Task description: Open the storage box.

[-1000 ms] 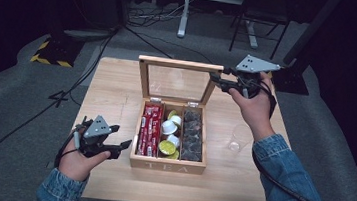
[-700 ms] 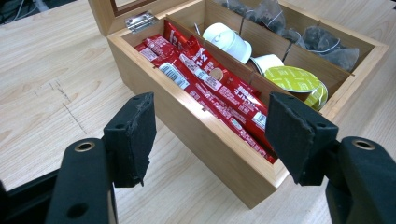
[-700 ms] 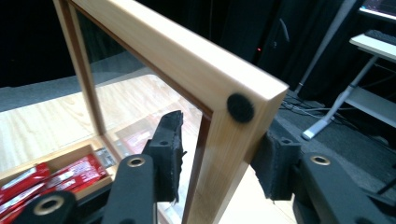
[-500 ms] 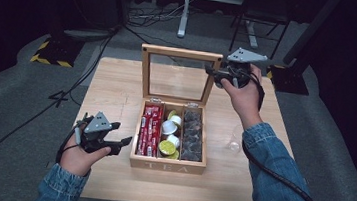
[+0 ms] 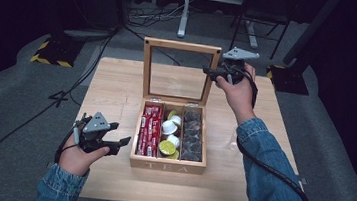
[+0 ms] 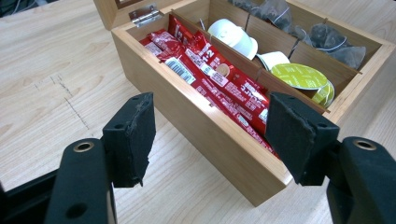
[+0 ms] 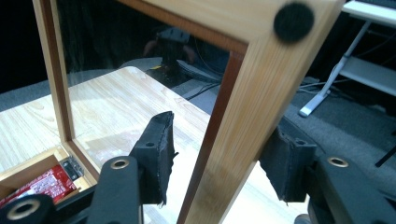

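Observation:
A wooden tea box (image 5: 167,167) stands open on the table, its glass lid (image 5: 182,45) upright. It holds red sachets (image 5: 149,130), white and green capsules (image 5: 169,134) and dark tea bags (image 5: 192,134). My right gripper (image 5: 210,72) is at the lid's upper right corner. Its jaws straddle the lid frame (image 7: 233,116) and have just been opening; the near pad (image 7: 156,154) stands off the wood. My left gripper (image 5: 120,144) hovers open beside the box's left front corner, with the box wall (image 6: 201,140) and red sachets (image 6: 210,84) ahead of its jaws.
The light wooden table (image 5: 117,89) has bare room left and right of the box. A cable (image 5: 274,171) trails from the right hand. Beyond the table's far edge lie grey floor, cables and a stand's white legs (image 5: 215,14).
The lid has swung further up to upright. My right gripper moved left with it and its jaws spread off the frame. The left gripper stayed where it was.

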`<state>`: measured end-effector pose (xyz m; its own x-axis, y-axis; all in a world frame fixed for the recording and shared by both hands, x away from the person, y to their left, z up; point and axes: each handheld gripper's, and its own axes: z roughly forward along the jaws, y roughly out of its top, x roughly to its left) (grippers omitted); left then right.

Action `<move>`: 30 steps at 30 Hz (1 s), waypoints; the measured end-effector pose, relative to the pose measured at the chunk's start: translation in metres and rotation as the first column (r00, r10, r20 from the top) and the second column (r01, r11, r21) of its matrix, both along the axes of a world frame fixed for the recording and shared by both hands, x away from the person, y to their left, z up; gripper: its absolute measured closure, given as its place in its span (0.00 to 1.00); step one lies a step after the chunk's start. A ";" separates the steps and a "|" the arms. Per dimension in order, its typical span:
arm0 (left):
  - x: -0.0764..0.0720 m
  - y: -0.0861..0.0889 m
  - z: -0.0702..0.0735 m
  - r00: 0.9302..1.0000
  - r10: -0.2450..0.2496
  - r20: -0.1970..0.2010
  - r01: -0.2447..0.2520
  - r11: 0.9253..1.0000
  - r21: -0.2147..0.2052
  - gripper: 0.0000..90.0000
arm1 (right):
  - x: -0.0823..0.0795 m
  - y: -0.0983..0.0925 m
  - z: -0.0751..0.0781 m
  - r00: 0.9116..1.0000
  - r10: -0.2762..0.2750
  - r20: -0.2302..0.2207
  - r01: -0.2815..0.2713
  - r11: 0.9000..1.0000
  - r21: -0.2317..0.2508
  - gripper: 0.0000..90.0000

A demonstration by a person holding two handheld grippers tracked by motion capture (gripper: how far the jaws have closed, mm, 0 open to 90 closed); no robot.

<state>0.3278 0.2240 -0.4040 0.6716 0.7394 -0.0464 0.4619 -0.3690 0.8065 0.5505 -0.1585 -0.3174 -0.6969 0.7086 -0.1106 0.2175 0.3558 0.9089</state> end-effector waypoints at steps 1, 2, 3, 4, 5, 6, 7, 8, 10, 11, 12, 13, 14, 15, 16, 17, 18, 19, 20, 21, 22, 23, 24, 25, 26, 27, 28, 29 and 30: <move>0.000 0.000 0.000 1.000 -0.001 -0.004 0.001 1.000 -0.004 0.38 | 0.002 0.000 -0.003 1.000 -0.008 -0.009 0.008 1.000 0.011 0.53; 0.000 -0.001 -0.001 1.000 -0.005 -0.007 0.005 1.000 -0.010 0.38 | 0.003 0.000 -0.004 1.000 -0.012 -0.015 0.012 1.000 0.014 0.53; 0.000 -0.001 -0.001 1.000 -0.006 -0.004 0.006 1.000 -0.011 0.38 | 0.005 0.001 -0.007 1.000 -0.019 -0.025 0.020 1.000 0.016 0.52; 0.000 -0.001 0.000 1.000 -0.008 -0.001 0.008 1.000 -0.008 0.38 | 0.006 0.001 -0.008 0.999 -0.022 -0.027 0.022 1.000 0.015 0.51; -0.001 -0.001 0.000 1.000 -0.008 -0.004 0.007 1.000 -0.010 0.38 | 0.007 0.002 -0.010 0.999 -0.024 -0.027 0.025 1.000 0.012 0.51; -0.001 -0.001 0.000 1.000 -0.004 -0.006 0.004 1.000 -0.018 0.38 | 0.008 0.002 -0.011 0.999 -0.026 -0.029 0.027 1.000 0.012 0.51; -0.001 -0.001 0.000 1.000 -0.003 -0.004 0.002 1.000 -0.017 0.38 | 0.009 0.002 -0.012 0.999 -0.030 -0.037 0.031 0.999 0.012 0.50; -0.001 0.000 0.000 1.000 -0.002 -0.003 0.002 1.000 -0.018 0.38 | 0.010 0.001 -0.014 0.999 -0.028 -0.045 0.028 1.000 0.007 0.50; 0.000 0.001 0.000 1.000 -0.001 -0.004 0.001 1.000 -0.014 0.38 | 0.011 0.001 -0.015 0.998 -0.029 -0.051 0.029 1.000 0.003 0.50; 0.000 0.001 0.000 1.000 -0.002 -0.003 0.002 1.000 -0.013 0.38 | 0.012 0.000 -0.015 0.998 -0.027 -0.057 0.027 1.000 -0.001 0.50; 0.000 0.000 0.000 1.000 -0.003 -0.003 0.002 1.000 -0.012 0.38 | 0.012 -0.001 -0.017 0.998 -0.028 -0.064 0.028 1.000 -0.003 0.49; 0.000 0.000 0.000 1.000 -0.004 -0.003 0.004 1.000 -0.009 0.38 | 0.012 -0.001 -0.017 0.998 -0.028 -0.064 0.028 1.000 -0.003 0.49; 0.000 0.000 -0.001 1.000 -0.004 -0.005 0.004 1.000 -0.010 0.38 | 0.013 -0.001 -0.018 0.997 -0.029 -0.068 0.028 1.000 -0.006 0.48; 0.000 0.000 -0.001 1.000 -0.004 -0.010 0.004 1.000 -0.014 0.38 | 0.014 -0.001 -0.021 0.997 -0.030 -0.073 0.030 1.000 -0.008 0.47; 0.000 0.000 -0.001 1.000 -0.005 -0.008 0.005 1.000 -0.009 0.38 | 0.014 -0.001 -0.021 0.997 -0.030 -0.073 0.030 1.000 -0.008 0.47; 0.001 0.000 -0.001 1.000 -0.004 -0.003 0.004 1.000 -0.008 0.38 | 0.014 -0.001 -0.022 0.996 -0.033 -0.079 0.032 0.999 -0.009 0.46; 0.001 0.000 -0.001 1.000 -0.001 -0.005 0.001 1.000 -0.012 0.38 | 0.014 -0.002 -0.023 0.996 -0.037 -0.080 0.036 0.999 -0.013 0.45; 0.000 0.000 -0.001 1.000 0.001 -0.006 -0.001 1.000 -0.014 0.38 | 0.015 -0.002 -0.025 0.996 -0.039 -0.083 0.038 0.999 -0.013 0.45; 0.000 0.000 -0.001 1.000 -0.001 -0.008 0.001 1.000 -0.012 0.38 | 0.015 -0.003 -0.026 0.995 -0.038 -0.087 0.038 0.999 -0.011 0.45; 0.000 0.000 -0.001 1.000 0.000 -0.011 -0.001 1.000 -0.015 0.38 | 0.015 -0.003 -0.026 0.995 -0.038 -0.093 0.038 0.999 -0.009 0.45; 0.000 0.000 -0.001 1.000 0.001 -0.011 -0.001 1.000 -0.014 0.38 | 0.015 -0.005 -0.027 0.994 -0.033 -0.103 0.032 0.999 -0.006 0.46; 0.000 0.000 -0.001 1.000 0.000 -0.009 0.000 1.000 -0.013 0.38 | 0.015 -0.005 -0.027 0.994 -0.033 -0.103 0.032 0.999 -0.006 0.46; 0.000 0.000 -0.001 1.000 0.001 -0.010 -0.001 1.000 -0.013 0.38 | 0.015 -0.006 -0.027 0.994 -0.033 -0.104 0.032 0.999 -0.005 0.45; 0.001 0.000 -0.001 1.000 0.001 -0.011 -0.001 1.000 -0.014 0.38 | 0.015 -0.006 -0.028 0.994 -0.034 -0.107 0.034 0.999 -0.002 0.44; 0.000 0.000 -0.001 1.000 0.002 -0.011 -0.002 1.000 -0.016 0.38 | 0.015 -0.007 -0.028 0.993 -0.036 -0.110 0.036 0.999 0.001 0.43; 0.000 0.000 -0.001 1.000 0.002 -0.012 -0.002 1.000 -0.017 0.38 | 0.014 -0.008 -0.028 0.993 -0.037 -0.113 0.037 0.999 0.004 0.41; 0.000 0.001 -0.001 1.000 0.000 -0.007 0.000 1.000 -0.014 0.38 | 0.014 -0.008 -0.028 0.993 -0.039 -0.113 0.040 0.999 0.005 0.41; 0.001 0.001 -0.001 1.000 0.001 -0.005 -0.001 1.000 -0.011 0.38 | 0.013 -0.009 -0.027 0.993 -0.037 -0.112 0.038 0.999 0.007 0.40; 0.001 0.002 -0.001 1.000 0.003 -0.007 -0.003 1.000 -0.010 0.38 | 0.013 -0.010 -0.026 0.993 -0.035 -0.110 0.036 0.999 0.010 0.39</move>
